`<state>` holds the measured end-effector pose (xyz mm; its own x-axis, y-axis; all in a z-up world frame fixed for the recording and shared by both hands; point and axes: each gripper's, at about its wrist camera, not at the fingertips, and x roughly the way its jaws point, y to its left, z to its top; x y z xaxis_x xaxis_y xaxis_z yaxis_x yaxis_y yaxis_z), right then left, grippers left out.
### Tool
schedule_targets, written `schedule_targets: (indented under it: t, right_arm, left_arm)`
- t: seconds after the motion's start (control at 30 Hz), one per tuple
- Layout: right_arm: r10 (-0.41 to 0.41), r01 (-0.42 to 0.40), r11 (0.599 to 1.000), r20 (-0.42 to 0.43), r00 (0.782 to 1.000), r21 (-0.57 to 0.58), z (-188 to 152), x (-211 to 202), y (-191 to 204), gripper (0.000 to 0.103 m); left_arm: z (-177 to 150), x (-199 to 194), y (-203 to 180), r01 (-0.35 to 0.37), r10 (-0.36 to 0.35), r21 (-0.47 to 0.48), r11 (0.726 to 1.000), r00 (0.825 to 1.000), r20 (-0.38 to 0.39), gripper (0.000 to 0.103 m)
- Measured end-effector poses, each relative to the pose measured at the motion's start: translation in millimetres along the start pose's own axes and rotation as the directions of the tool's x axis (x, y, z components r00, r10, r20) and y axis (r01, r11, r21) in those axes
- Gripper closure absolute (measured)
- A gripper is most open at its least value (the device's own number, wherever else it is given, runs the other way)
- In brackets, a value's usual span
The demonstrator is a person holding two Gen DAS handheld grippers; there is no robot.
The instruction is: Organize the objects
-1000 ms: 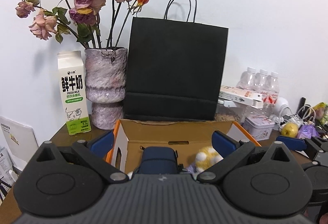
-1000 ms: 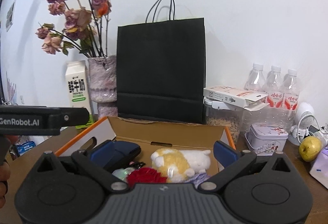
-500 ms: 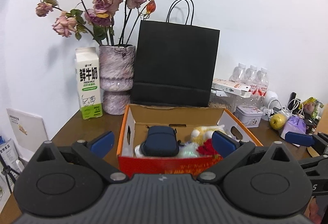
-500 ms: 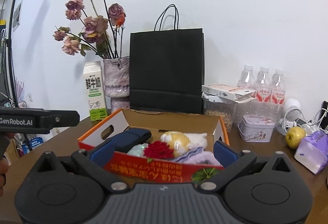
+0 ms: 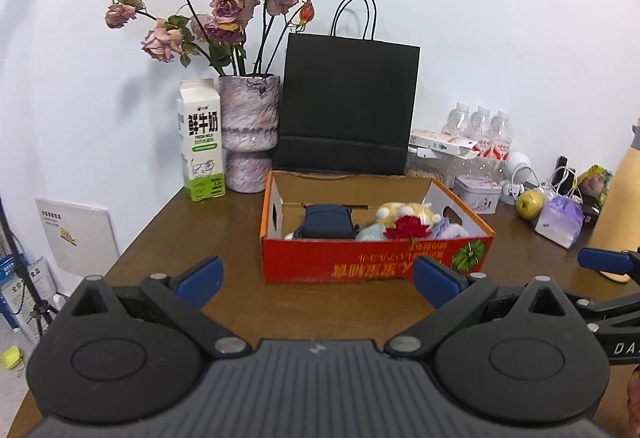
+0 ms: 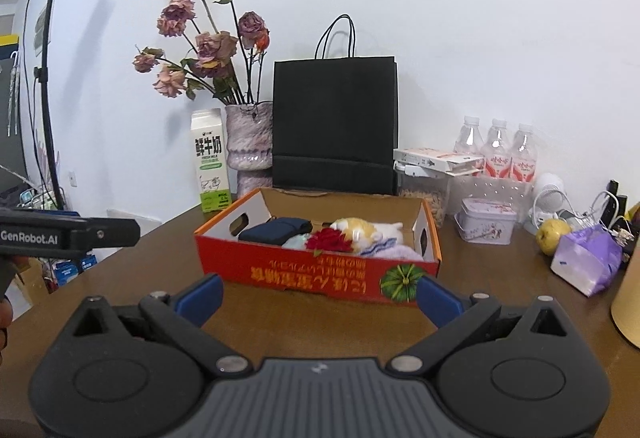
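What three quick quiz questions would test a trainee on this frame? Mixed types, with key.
1. True or false: the left gripper holds the navy pouch.
2. What stands directly behind the red box: A) milk carton B) black paper bag C) water bottles?
3. Which fruit lies beside the purple pack?

Key:
1. False; both it and the right gripper are open and empty.
2. B, the black paper bag.
3. A yellow-green apple.

A milk carton beside the vase reads "鲜牛奶" and "FRESH MILK", while the left gripper's black body, seen from the right wrist, carries the white lettering "GenRobot.AI".
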<state>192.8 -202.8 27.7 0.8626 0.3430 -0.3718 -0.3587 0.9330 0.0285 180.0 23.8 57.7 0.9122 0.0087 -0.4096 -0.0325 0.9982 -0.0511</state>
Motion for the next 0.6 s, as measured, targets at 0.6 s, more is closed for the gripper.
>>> schedule_targets:
  t: [0.6]
  right_arm:
    - [-0.005,0.006,0.999,-0.022,1.000,0.033,-34,-59,9,0.000]
  left_arm:
    - [-49,-54,5,0.003,-0.003,0.001,1.000,0.999,-0.047,0.000]
